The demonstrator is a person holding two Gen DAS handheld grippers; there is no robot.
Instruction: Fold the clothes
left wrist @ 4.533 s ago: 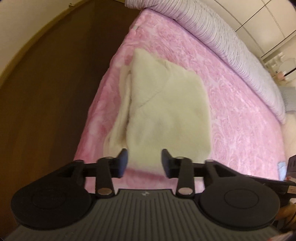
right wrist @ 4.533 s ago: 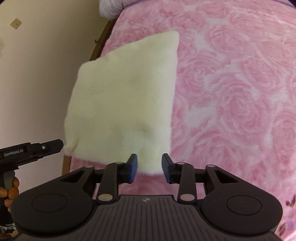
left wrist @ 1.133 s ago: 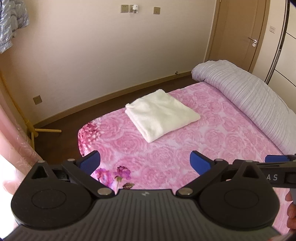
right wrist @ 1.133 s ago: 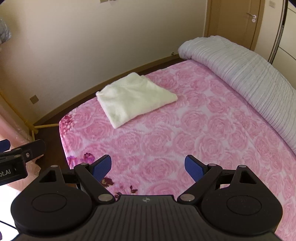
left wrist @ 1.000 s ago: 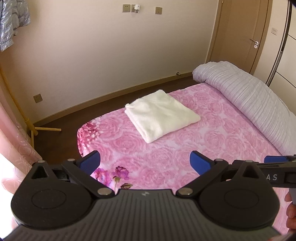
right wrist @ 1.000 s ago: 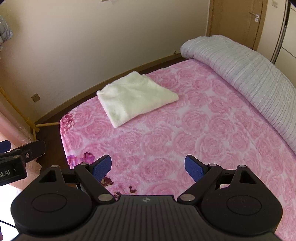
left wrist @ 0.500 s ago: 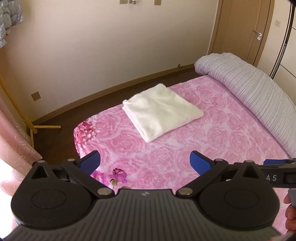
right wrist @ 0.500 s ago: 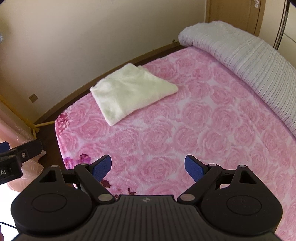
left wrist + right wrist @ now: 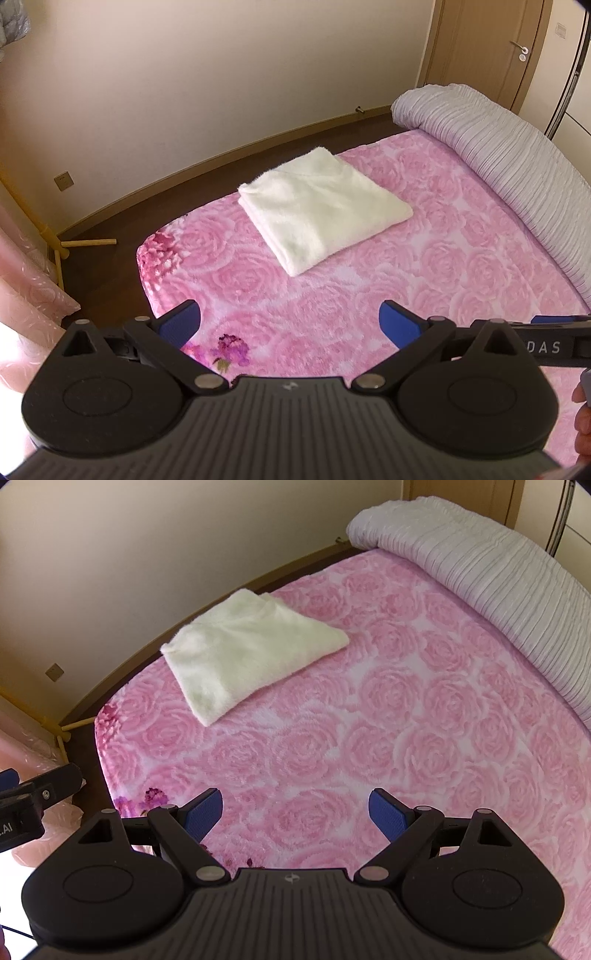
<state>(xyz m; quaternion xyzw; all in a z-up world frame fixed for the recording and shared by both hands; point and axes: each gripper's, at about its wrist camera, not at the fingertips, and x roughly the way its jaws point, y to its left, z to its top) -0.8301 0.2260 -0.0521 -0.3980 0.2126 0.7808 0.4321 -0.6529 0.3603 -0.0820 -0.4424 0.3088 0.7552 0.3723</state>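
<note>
A cream fleece garment (image 9: 321,206) (image 9: 247,650), folded into a neat rectangle, lies flat on the pink rose-patterned bed cover (image 9: 424,280) (image 9: 388,720) near the bed's far left corner. My left gripper (image 9: 290,321) hangs above the near part of the bed, well short of the garment, jaws wide apart with nothing between them. My right gripper (image 9: 295,810) is likewise open and empty over the cover, the garment far ahead to its upper left. Each gripper's body shows at the edge of the other's view.
A rolled grey striped quilt (image 9: 509,177) (image 9: 498,561) runs along the bed's right side. Dark wooden floor (image 9: 110,266) and a cream wall (image 9: 221,74) border the bed on the left. A pink curtain (image 9: 26,295) hangs at the left, and a door (image 9: 491,48) stands beyond.
Both grippers have sunk and tilted further down toward the bed, so the garment looks larger. Long before, they were shut on the garment's edge; now both are open and apart from it.
</note>
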